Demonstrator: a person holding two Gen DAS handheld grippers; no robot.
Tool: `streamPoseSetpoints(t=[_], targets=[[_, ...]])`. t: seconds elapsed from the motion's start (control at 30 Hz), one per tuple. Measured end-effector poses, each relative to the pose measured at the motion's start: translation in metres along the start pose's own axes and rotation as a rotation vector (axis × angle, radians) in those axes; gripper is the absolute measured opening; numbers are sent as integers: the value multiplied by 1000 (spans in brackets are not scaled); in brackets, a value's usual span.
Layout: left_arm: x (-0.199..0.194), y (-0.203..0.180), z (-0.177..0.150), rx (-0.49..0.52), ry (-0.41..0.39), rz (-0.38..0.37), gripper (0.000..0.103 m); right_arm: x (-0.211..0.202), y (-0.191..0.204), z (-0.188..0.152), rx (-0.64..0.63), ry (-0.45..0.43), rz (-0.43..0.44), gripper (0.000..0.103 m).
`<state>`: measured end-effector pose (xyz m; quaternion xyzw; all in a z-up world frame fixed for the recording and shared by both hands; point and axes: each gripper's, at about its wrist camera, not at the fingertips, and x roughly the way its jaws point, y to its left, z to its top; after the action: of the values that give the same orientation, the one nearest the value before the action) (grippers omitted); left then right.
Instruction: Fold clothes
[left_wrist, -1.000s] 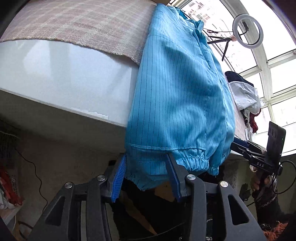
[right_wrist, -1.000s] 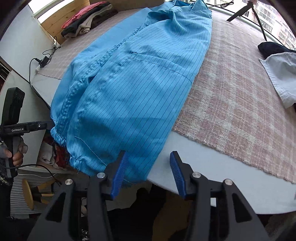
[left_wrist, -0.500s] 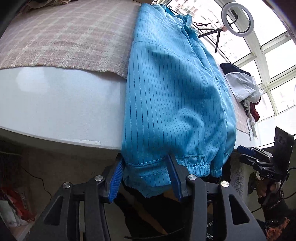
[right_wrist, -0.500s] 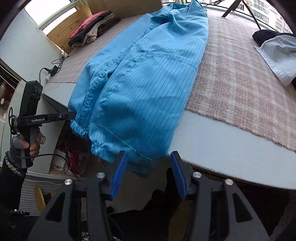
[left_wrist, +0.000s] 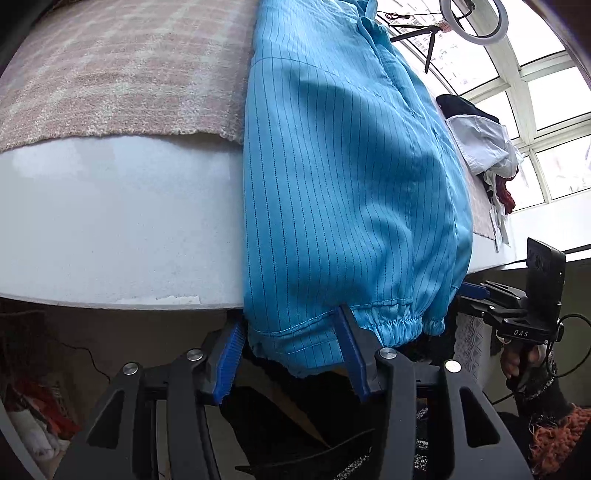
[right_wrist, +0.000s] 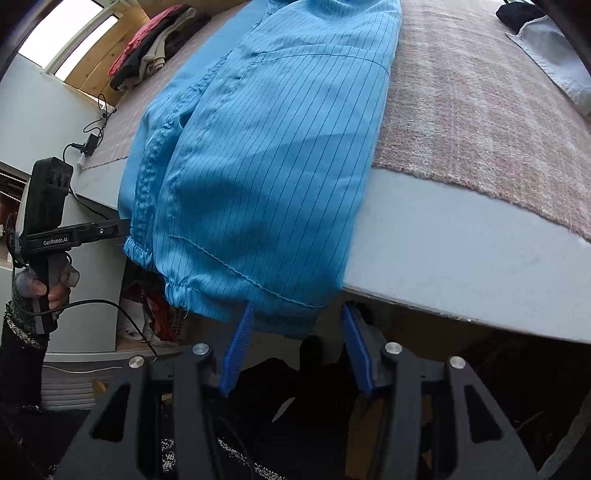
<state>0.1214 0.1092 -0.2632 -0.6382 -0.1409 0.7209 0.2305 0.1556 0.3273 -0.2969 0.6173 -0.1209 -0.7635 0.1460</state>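
A blue pin-striped garment lies along the table and its elastic hem hangs over the front edge; it also shows in the right wrist view. My left gripper is open, its blue fingers on either side of the hem's left corner. My right gripper is open, its fingers on either side of the hem's right corner. Each gripper shows from the side in the other's view, the right gripper and the left gripper, at the hem's outer edges.
A pink checked blanket covers the grey-white table. A pile of white and dark clothes lies at the right; a folded stack sits far left. A ring light on a tripod stands by the window.
Both grippers have dropped lower and closer to the table edge, so the hanging hem now lies between each pair of open fingers. The garment has not moved.
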Motion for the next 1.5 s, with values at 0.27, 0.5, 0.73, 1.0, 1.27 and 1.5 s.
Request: streamPoseSetpoints(t=[0.27, 0.5, 0.73, 1.0, 1.27, 1.5], targets=[[2, -12, -3, 105, 38, -26, 22, 19, 19, 7, -9, -15, -79, 48], [-12, -18, 3, 212, 76, -88, 3, 8, 13, 8, 14, 4, -20, 6], [-43, -35, 22, 263, 114, -228, 1, -43, 20, 27, 70, -10, 169, 3], [-96, -61, 91, 222, 96, -431, 1, -117, 12, 72, 288, -153, 443, 2], [-50, -47, 240, 70, 84, -323, 16, -91, -56, 203, 475, -104, 440, 5], [-23, -8, 274, -35, 69, -157, 35, -51, -123, 253, 509, 76, 351, 28]])
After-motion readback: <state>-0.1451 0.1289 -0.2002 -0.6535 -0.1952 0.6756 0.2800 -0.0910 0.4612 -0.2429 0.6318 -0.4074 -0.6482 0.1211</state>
